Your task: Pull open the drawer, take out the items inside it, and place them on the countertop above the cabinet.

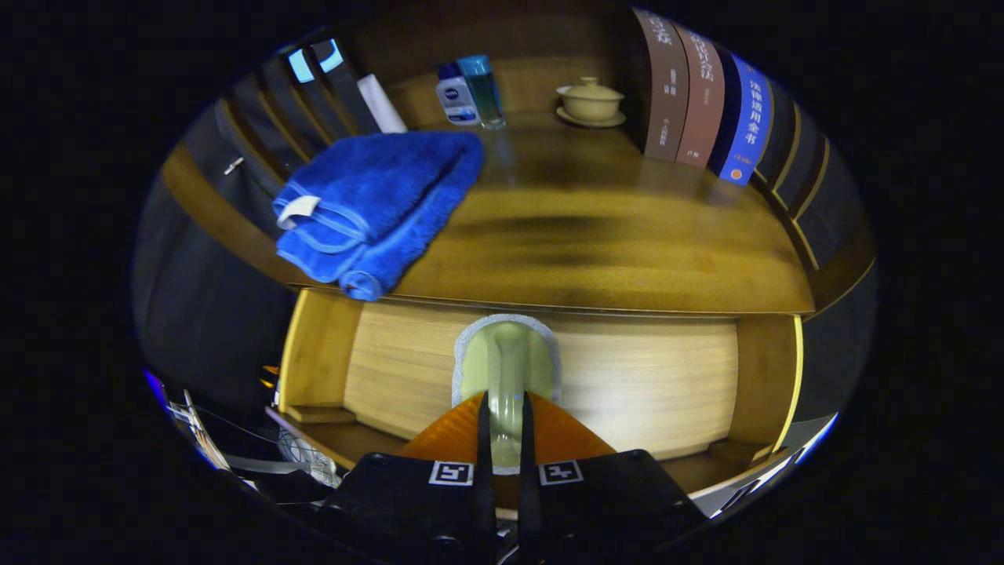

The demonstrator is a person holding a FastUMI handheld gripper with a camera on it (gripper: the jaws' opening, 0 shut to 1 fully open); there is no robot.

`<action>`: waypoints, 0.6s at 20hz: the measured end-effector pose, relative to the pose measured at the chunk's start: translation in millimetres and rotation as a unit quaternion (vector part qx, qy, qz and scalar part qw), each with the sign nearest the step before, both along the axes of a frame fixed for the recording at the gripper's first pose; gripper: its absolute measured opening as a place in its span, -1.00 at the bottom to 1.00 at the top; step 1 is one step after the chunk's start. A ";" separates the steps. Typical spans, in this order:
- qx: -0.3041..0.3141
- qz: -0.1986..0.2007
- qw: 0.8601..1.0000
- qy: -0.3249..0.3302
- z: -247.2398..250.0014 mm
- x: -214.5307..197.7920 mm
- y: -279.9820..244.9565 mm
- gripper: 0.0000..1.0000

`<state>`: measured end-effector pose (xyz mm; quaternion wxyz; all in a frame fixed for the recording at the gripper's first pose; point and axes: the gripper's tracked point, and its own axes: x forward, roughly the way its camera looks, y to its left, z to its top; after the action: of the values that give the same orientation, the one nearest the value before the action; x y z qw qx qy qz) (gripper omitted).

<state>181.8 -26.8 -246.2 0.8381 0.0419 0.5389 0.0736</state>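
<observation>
Gripper view: I see my gripper (pixel 503 428) squeezed tight on the pale green drawer handle (pixel 506 369), one finger on each side. Behind it is the light wood drawer (pixel 643 384), under the countertop (pixel 596 251). On top lie a folded blue towel (pixel 376 208), two small bottles (pixel 469 92), a lidded cup (pixel 590 100) and standing books (pixel 702 98).
</observation>
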 end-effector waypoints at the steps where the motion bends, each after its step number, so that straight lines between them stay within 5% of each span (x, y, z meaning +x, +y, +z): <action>1: 0.006 0.006 1.000 -0.005 13.7 -3.1 2.9 -0.69; 7: -0.001 -0.003 0.998 -0.068 75.7 25.5 -4.3 -0.69; 12: -0.029 -0.036 0.996 -0.078 66.1 80.0 -22.1 -0.69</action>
<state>261.8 -49.0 -180.1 0.8806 0.0315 0.4718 0.0305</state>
